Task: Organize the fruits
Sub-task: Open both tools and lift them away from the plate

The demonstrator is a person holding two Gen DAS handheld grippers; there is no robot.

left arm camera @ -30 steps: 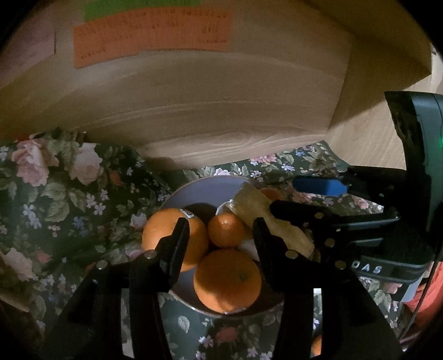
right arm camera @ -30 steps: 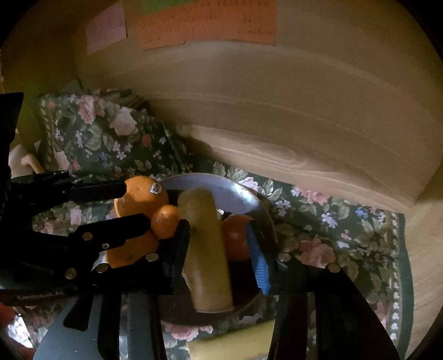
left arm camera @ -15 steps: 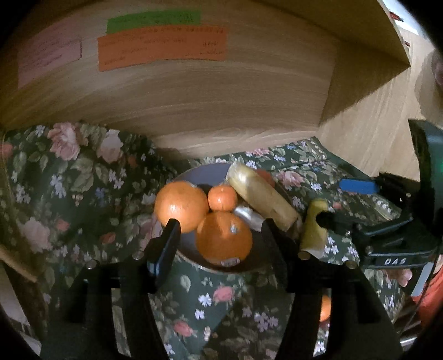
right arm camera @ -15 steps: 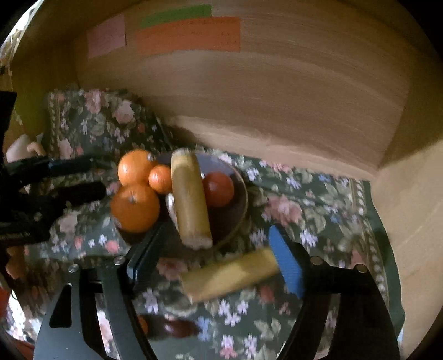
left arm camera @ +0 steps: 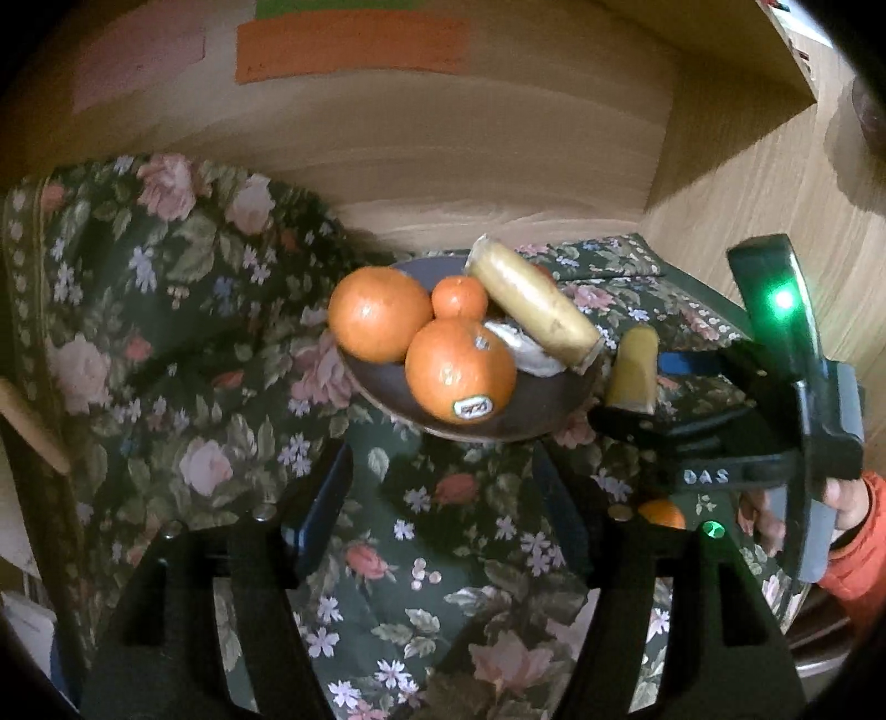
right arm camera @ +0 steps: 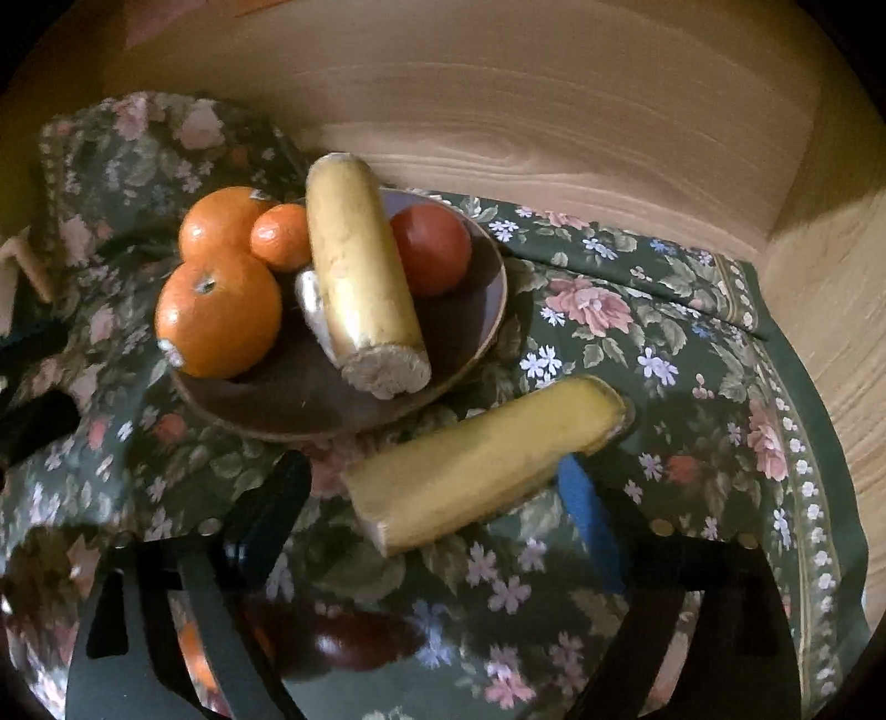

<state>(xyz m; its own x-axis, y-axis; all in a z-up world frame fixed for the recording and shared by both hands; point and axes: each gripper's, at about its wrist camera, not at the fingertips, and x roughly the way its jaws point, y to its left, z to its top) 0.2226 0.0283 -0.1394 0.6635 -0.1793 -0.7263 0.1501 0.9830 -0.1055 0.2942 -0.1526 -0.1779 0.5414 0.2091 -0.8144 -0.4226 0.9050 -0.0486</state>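
A dark plate (left arm camera: 498, 421) (right arm camera: 310, 404) on the floral cloth holds two large oranges (left arm camera: 459, 370) (right arm camera: 219, 313), a small mandarin (left arm camera: 458, 296) (right arm camera: 279, 237), a yellow corn piece (left arm camera: 534, 307) (right arm camera: 360, 266), a red tomato (right arm camera: 432, 249) and a pale garlic-like item (left arm camera: 526, 351). A second yellow corn piece (right arm camera: 482, 462) (left arm camera: 634, 368) lies on the cloth right of the plate. My left gripper (left arm camera: 443, 498) is open and empty, below the plate. My right gripper (right arm camera: 437, 509) (left arm camera: 659, 387) is open, with the loose corn piece lying between its fingers on the cloth.
A wooden wall (left arm camera: 443, 166) with coloured paper notes (left arm camera: 349, 44) stands behind the cloth, and a wooden side panel (right arm camera: 830, 277) at the right. A dark purple fruit (right arm camera: 354, 637) and an orange (left arm camera: 662, 512) lie near the front. A wooden stick (left arm camera: 33, 426) is at the left.
Both grippers have pulled back from the plate, which looks smaller now. The second corn piece now sits nearer between my right fingers.
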